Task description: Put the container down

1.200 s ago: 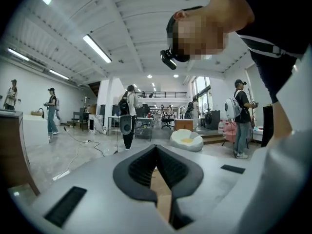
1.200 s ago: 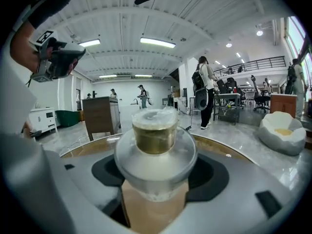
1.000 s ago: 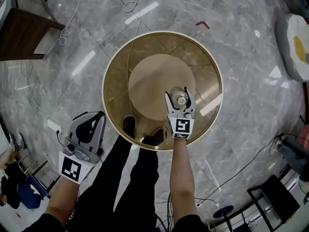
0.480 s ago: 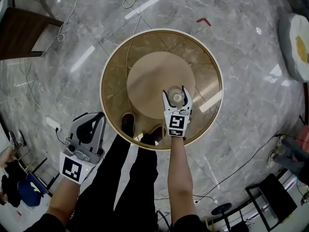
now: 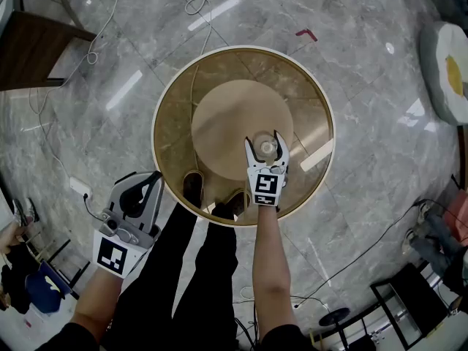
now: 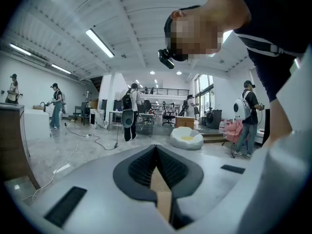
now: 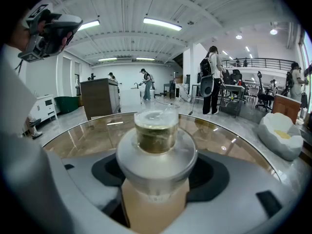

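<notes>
A small clear container [image 5: 268, 148] with a greenish-gold fill sits between the jaws of my right gripper [image 5: 266, 140], over the near right part of the round glass table [image 5: 173, 123]. In the right gripper view the container [image 7: 156, 130] fills the middle, with the dark pads closed against its wide clear lower part. Whether it rests on the glass or hangs just above it cannot be told. My left gripper [image 5: 148, 185] hangs off the table's near left side, above the floor. Its jaws are shut with nothing between them.
The glass table has a round wooden base [image 5: 241, 126] beneath it, and the person's shoes [image 5: 196, 190] show through the glass. A brown cabinet [image 5: 36, 50] stands at the far left, a white beanbag [image 5: 446, 72] at the right, and cables [image 5: 95, 57] trail over the marble floor.
My right gripper with the container has shifted slightly left over the table. The left gripper has barely moved.
</notes>
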The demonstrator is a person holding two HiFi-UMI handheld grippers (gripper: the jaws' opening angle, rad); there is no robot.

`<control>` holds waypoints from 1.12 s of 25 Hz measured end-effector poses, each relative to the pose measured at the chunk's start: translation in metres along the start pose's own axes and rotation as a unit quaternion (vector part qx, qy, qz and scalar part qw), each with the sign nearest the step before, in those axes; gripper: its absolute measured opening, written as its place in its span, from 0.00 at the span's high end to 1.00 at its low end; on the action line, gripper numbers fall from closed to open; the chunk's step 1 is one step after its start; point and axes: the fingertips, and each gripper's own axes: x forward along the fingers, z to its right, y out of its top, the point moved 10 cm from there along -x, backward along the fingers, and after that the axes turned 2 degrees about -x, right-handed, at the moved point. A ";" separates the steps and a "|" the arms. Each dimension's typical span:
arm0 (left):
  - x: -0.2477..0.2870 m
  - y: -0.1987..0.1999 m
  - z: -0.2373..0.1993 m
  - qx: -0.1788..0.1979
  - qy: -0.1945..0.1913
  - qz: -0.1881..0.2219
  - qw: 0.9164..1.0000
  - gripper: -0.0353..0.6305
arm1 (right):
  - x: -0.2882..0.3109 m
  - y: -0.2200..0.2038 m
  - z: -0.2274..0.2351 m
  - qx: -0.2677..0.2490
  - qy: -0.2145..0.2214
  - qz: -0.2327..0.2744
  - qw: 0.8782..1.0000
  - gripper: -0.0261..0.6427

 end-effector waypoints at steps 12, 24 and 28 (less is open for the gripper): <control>-0.005 0.038 0.000 0.001 0.004 0.026 1.000 0.91 | -0.045 0.045 0.001 -0.003 0.023 0.040 0.999 0.44; -0.040 0.183 0.035 0.047 -0.021 0.040 0.998 0.91 | -0.224 0.250 -0.012 -0.028 0.022 0.121 0.992 0.44; -0.048 0.249 0.051 0.051 -0.030 0.067 0.996 0.91 | -0.289 0.338 -0.005 -0.026 0.013 0.180 0.983 0.45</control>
